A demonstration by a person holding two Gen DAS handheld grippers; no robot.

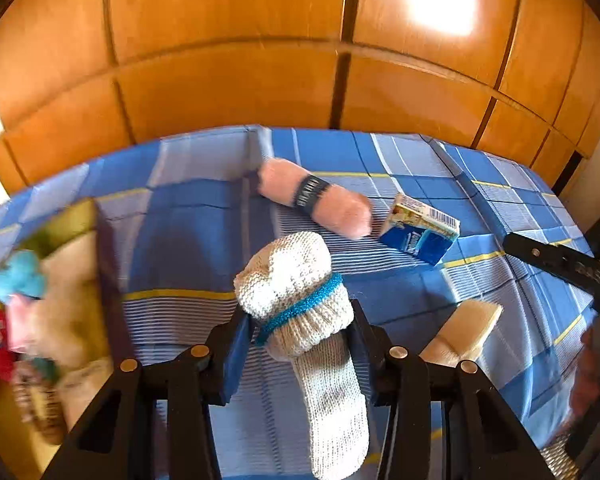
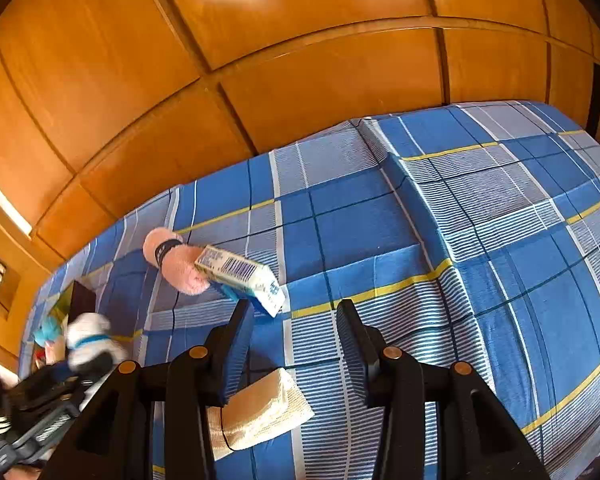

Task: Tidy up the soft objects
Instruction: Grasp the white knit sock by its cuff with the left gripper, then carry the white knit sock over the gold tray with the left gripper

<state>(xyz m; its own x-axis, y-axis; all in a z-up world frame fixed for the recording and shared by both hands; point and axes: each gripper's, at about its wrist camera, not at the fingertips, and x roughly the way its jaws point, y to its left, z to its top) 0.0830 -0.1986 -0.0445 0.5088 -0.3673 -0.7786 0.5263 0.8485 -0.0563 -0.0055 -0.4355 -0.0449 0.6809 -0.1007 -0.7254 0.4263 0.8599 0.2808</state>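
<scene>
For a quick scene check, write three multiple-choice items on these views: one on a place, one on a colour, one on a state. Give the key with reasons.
1. Where does the tissue pack lie?
A. On the plaid bedspread, against the pink roll
B. Inside the box at the bed's left
C. Between the right gripper's fingers

2. What colour is the band around the white knitted sock?
A. Red
B. Turquoise blue
C. Yellow

3. What is the left gripper doing?
A. Open over bare bedspread
B. Shut on the white knitted sock
C. Shut on the tissue pack

Key: 1 A, the pack rests on the cover with its end meeting the roll; 2 B, the band shows turquoise against the white knit; 3 B, both fingers press the sock's sides at the band, with its end hanging below.
</scene>
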